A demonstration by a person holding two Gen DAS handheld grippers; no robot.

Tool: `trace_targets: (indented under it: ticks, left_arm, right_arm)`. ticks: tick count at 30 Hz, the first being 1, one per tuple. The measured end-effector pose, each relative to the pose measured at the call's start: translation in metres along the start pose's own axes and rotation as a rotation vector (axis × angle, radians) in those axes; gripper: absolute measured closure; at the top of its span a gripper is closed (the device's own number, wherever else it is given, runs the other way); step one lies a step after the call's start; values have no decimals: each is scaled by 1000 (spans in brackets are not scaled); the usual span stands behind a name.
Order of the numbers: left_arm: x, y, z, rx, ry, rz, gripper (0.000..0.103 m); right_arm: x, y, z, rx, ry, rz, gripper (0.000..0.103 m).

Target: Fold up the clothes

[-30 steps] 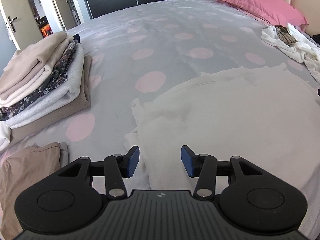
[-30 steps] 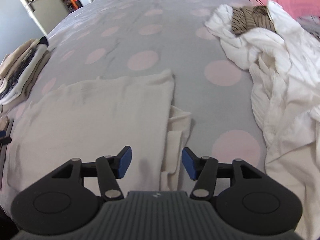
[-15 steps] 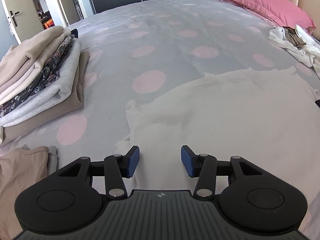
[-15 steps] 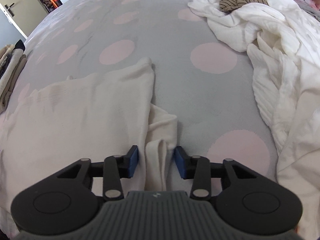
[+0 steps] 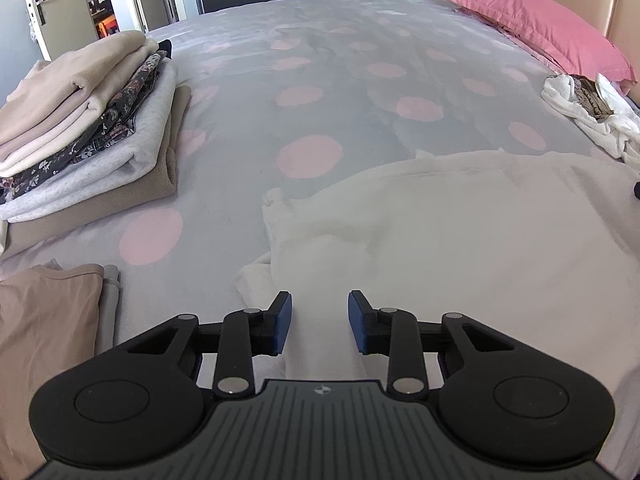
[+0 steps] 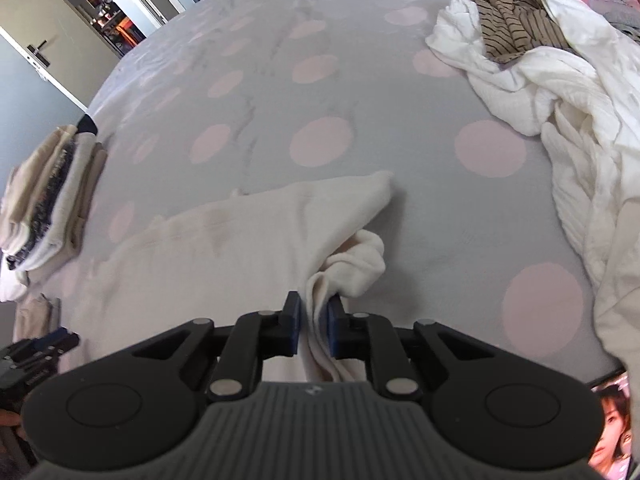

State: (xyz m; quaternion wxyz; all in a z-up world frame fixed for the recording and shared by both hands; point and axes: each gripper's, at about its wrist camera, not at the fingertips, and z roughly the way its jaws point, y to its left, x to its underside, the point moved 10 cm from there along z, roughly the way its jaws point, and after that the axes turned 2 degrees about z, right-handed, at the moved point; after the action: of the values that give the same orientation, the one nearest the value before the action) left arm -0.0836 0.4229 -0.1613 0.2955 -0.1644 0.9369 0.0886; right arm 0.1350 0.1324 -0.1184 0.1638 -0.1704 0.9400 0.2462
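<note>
Right hand-held gripper (image 6: 313,325) pinching a bunched fold of the cream garment (image 6: 224,256), jaws having just been closing, pads (image 6: 295,322) pressing the cloth from both sides. Left hand-held gripper (image 5: 319,322) hovering over the same garment's (image 5: 460,248) near left edge, jaws having just been narrowing yet standing apart, cloth lying between and below without being clamped. Garment lying spread flat on the dotted bed (image 5: 320,80). Sitting at the left: one stack of folded clothes (image 5: 88,128), about five layers. Lying at the right: one heap of white laundry (image 6: 568,112) with one striped brown piece (image 6: 516,28) on top. Resting by the headboard: one pink pillow (image 5: 540,28).
</note>
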Motion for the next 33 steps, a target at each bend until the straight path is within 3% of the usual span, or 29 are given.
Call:
trace_targets:
  ticks: [9,18,25,33]
  left_arm:
    - [-5,-5,-14,54,-42,2,91]
    - [0,7,-20,69,-63,-21,94]
    - [5,22,-23,80,-65,-55,95]
    - [17,38,-20,56,-42,-72,95]
  right_arm:
    - [4,110,-10,-200,27,-14,88]
    - [23,207,16,-318,96,-54,88]
    - [55,270,53,-374,184,-119,88]
    - [84,296,103,-359,231,-153,88]
